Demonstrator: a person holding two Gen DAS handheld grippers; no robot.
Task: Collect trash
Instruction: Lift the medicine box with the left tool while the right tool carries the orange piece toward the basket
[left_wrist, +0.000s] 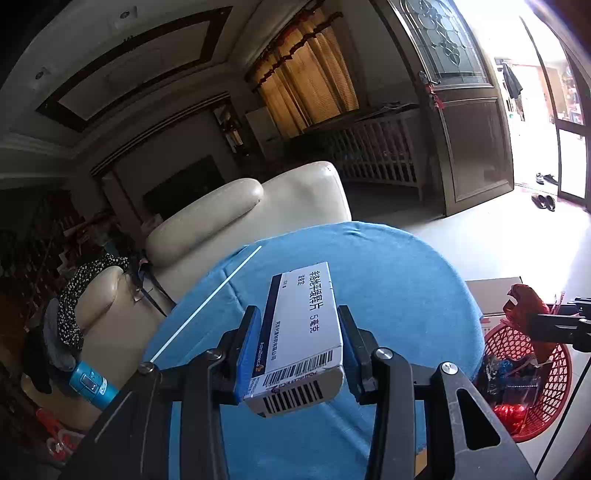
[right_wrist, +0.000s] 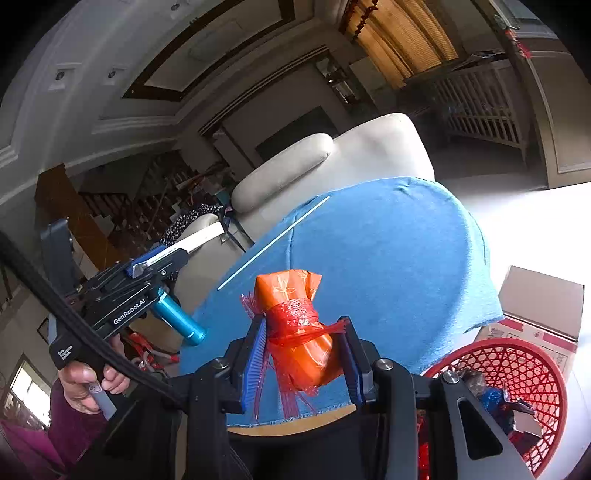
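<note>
My left gripper (left_wrist: 301, 347) is shut on a white medicine box (left_wrist: 303, 328) with a dark blue edge and barcodes, held above the round table's blue cloth (left_wrist: 388, 266). My right gripper (right_wrist: 304, 347) is shut on an orange packet (right_wrist: 299, 332) wrapped in red plastic film. A thin white stick (left_wrist: 207, 302) lies on the cloth at the left, the same stick (right_wrist: 273, 243) showing in the right wrist view. The left gripper (right_wrist: 177, 251) with the box appears at the left of that view, a hand (right_wrist: 88, 384) below it. A red mesh basket (right_wrist: 517, 369) with wrappers sits on the floor at the right.
A cream leather sofa (left_wrist: 236, 218) stands behind the table, dark clothes (left_wrist: 74, 295) draped on its arm. A cardboard box (right_wrist: 539, 314) sits beside the basket (left_wrist: 532, 373). A wooden door (left_wrist: 472, 147) and a bright doorway lie at the far right, with shoes (left_wrist: 543, 201) on the floor.
</note>
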